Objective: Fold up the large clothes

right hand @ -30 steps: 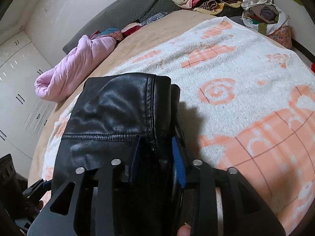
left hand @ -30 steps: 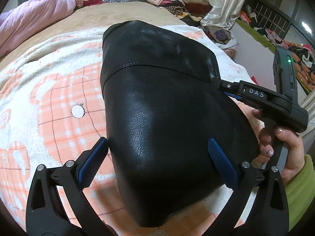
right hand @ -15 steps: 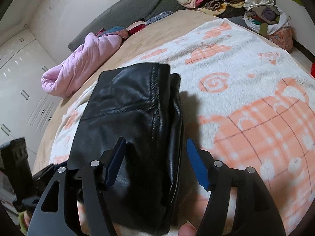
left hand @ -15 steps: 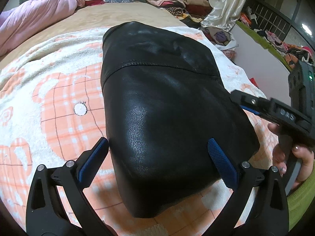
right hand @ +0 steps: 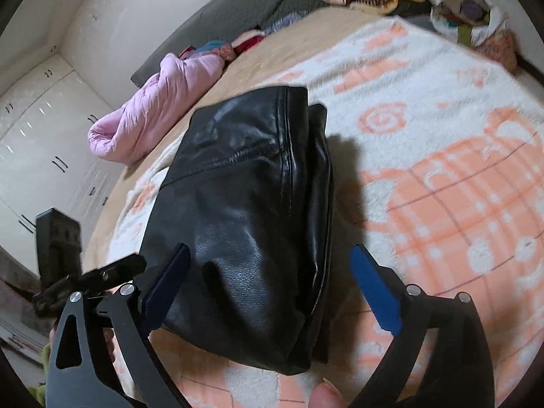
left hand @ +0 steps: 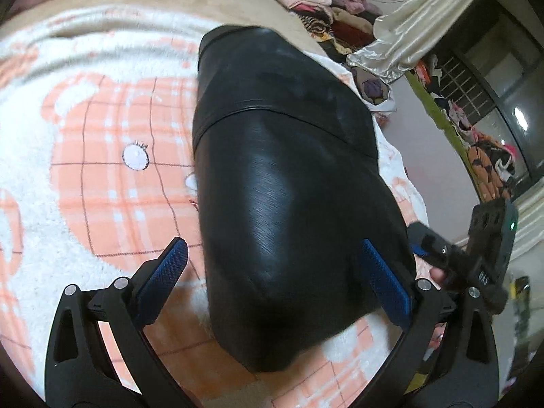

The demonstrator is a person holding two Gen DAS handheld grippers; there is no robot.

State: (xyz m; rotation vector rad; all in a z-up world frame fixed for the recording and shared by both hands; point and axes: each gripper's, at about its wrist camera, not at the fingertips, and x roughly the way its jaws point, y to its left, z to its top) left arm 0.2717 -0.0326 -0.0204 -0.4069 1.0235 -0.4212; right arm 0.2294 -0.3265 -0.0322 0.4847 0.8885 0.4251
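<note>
Both hand-held grippers, left and right, angle downward with jaws spread wide, the right's having just opened off the folded black leather garment lying mid-bed on the orange-and-white blanket, clothes piled beyond.

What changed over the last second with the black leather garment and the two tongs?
The right tongs let go of the folded black leather garment: their jaws have just been opening and now stand wide, drawn back from its edge. The left tongs stayed open, gripping nothing. The garment stayed folded on the orange-and-white blanket.
</note>
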